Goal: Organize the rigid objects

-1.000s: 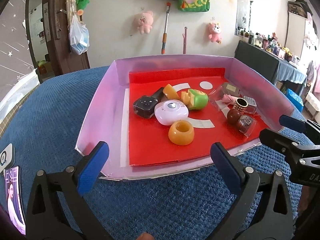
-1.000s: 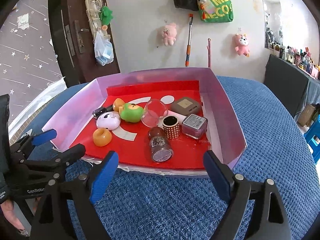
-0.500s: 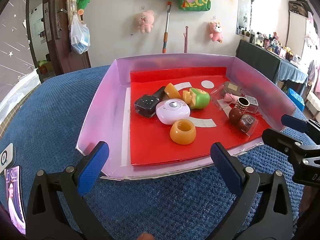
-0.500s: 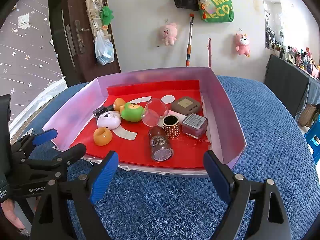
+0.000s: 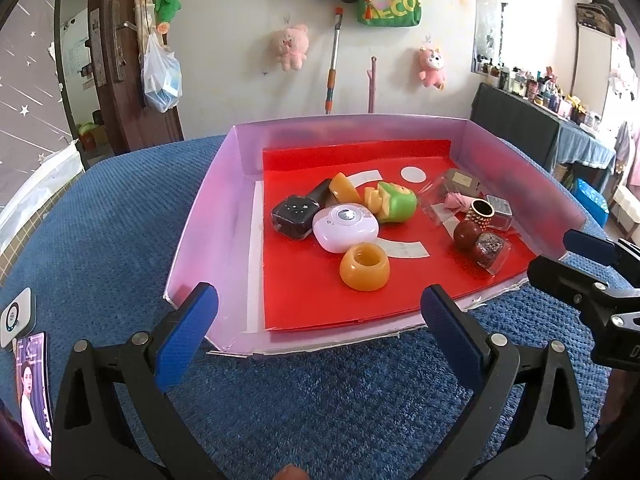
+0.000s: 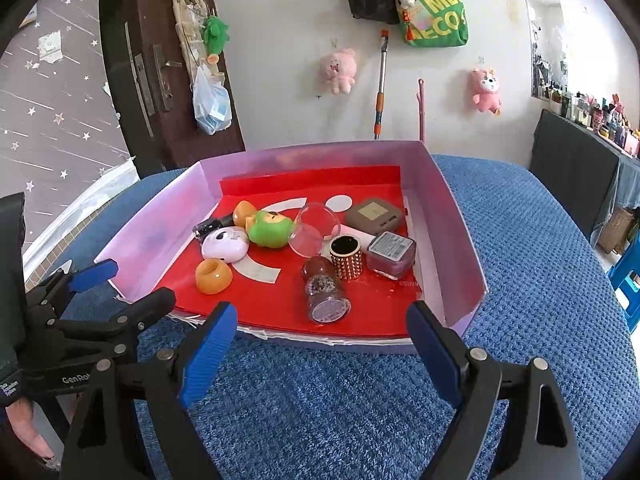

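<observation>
1. Blue textured cloth [image 6: 520,280] covered the whole surface; 1 of it.
2. 1 pink-walled tray [image 6: 448,208] w/ red floor sat on the cloth, at 12 o'clock from both grippers; near side low and open.
3. Left gripper [image 5: 320,336]: jaws wide apart, nothing btwn them, over bare cloth just short of the tray's near edge. Right gripper [image 6: 320,344]: jaws wide too, empty, same spot on its own side.
4. In the tray, approx 11 items, all loose on the red floor:
 - 1 white oval gadget [image 5: 345,227], centre; 1 green toy [image 5: 394,202] touching it at 2 o'clock.
 - 2 orange pieces: a cup-shaped one [image 5: 365,266] at 6 o'clock of the gadget, a second [image 5: 343,188] at 12.
 - 1 dark square block [image 5: 292,220] at 9 o'clock of the gadget.
 - 1 clear dome [image 6: 316,228], 1 grey flat case [image 6: 374,216] at its 2 o'clock.
 - 1 gold studded cup [image 6: 346,256], 1 pink square jar [image 6: 391,254] just at its 3 o'clock.
 - 1 brown ball [image 6: 316,268] touching 1 glitter jar [image 6: 326,300] lying on its side.
5. 1 phone [image 5: 34,388] lay on the cloth at 9 o'clock of the left gripper, screen lit.
</observation>
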Action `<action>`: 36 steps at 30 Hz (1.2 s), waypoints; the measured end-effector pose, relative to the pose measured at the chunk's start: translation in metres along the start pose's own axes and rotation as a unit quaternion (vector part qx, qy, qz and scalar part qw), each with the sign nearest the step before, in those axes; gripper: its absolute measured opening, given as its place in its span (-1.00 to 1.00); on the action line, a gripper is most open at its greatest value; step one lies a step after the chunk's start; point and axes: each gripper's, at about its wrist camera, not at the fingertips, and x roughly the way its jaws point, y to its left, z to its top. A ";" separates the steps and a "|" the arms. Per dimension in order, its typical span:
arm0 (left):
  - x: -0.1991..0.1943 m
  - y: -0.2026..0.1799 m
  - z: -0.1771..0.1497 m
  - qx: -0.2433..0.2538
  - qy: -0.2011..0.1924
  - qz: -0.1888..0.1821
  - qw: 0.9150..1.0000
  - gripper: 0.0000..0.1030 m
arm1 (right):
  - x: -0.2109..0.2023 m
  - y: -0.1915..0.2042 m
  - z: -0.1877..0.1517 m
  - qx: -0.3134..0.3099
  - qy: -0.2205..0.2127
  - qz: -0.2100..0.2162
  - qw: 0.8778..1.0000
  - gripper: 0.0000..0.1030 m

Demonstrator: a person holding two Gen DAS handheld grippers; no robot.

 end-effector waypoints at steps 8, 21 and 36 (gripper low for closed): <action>-0.009 -0.003 0.000 0.002 -0.005 -0.003 1.000 1.00 | -0.010 0.001 -0.001 0.003 -0.004 0.003 1.000 0.72; -0.022 -0.007 -0.019 -0.002 0.007 -0.021 1.000 1.00 | -0.026 -0.001 -0.018 0.015 0.010 0.013 1.000 0.72; -0.015 -0.012 -0.043 -0.001 0.040 -0.030 0.999 1.00 | -0.021 -0.014 -0.048 0.035 0.048 0.008 0.998 0.72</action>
